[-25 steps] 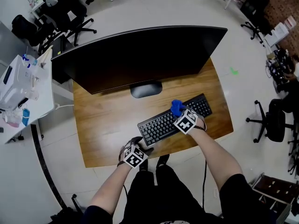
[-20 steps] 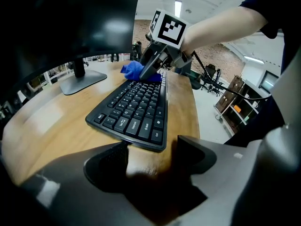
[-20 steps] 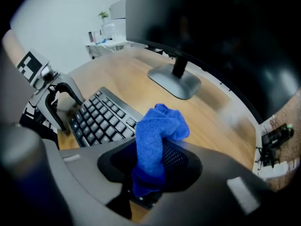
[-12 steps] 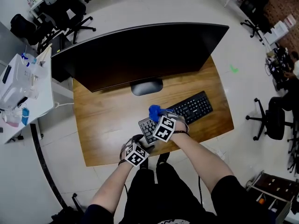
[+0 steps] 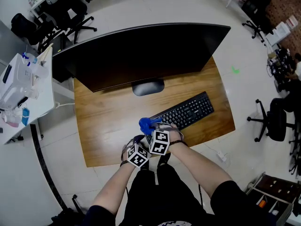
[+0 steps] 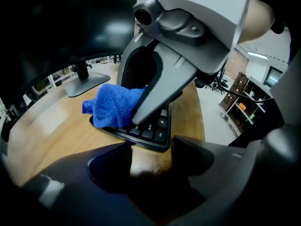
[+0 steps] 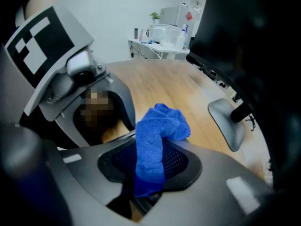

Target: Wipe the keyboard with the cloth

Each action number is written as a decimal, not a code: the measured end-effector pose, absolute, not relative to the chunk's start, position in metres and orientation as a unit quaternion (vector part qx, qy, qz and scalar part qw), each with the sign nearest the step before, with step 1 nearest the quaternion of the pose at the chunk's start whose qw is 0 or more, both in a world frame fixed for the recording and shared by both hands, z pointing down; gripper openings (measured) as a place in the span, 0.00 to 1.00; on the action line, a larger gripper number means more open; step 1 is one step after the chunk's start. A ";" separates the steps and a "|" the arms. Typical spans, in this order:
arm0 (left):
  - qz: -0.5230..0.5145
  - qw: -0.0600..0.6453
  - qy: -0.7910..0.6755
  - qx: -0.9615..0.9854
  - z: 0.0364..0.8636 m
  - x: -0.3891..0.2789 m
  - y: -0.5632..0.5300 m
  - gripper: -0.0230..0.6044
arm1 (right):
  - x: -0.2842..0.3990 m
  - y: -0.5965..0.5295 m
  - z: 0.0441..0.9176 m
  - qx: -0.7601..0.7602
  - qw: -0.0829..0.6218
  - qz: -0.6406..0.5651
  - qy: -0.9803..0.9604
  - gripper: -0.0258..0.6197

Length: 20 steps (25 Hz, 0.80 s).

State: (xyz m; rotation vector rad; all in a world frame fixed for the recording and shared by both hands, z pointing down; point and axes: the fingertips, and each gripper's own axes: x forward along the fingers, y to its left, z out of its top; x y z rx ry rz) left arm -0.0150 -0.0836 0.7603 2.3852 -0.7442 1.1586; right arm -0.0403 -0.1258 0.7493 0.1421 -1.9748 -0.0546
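A black keyboard (image 5: 188,111) lies slanted on the wooden desk (image 5: 103,121). My right gripper (image 5: 152,128) is shut on a bunched blue cloth (image 5: 146,123), which rests on the keyboard's left end. In the right gripper view the cloth (image 7: 157,135) runs up from between the jaws. My left gripper (image 5: 140,144) sits at the desk's front edge, just before the keyboard's left corner. In the left gripper view its jaws stand a little apart over bare wood, close to the keyboard (image 6: 151,132), and the cloth (image 6: 113,105) lies under the right gripper's grey finger (image 6: 160,86).
A wide curved monitor (image 5: 141,55) spans the back of the desk on an oval foot (image 5: 147,87). A white side table (image 5: 21,91) with small items stands at the left. Office chairs (image 5: 70,13) stand on the floor around.
My right gripper has dragged the blue cloth leftward along the keyboard, from its right half to its left end. The left gripper has stayed where it was.
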 end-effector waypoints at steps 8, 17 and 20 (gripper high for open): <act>0.422 0.184 -0.261 0.849 0.761 -0.014 -0.083 0.49 | -0.013 -0.084 0.751 0.031 0.530 -0.025 -0.847 0.26; 0.425 0.182 -0.256 0.849 0.762 -0.013 -0.082 0.49 | 0.055 -0.056 0.758 0.007 0.570 -0.020 -0.821 0.26; 0.424 0.179 -0.256 0.850 0.762 -0.014 -0.082 0.50 | 0.043 -0.068 0.740 0.028 0.542 -0.008 -0.840 0.26</act>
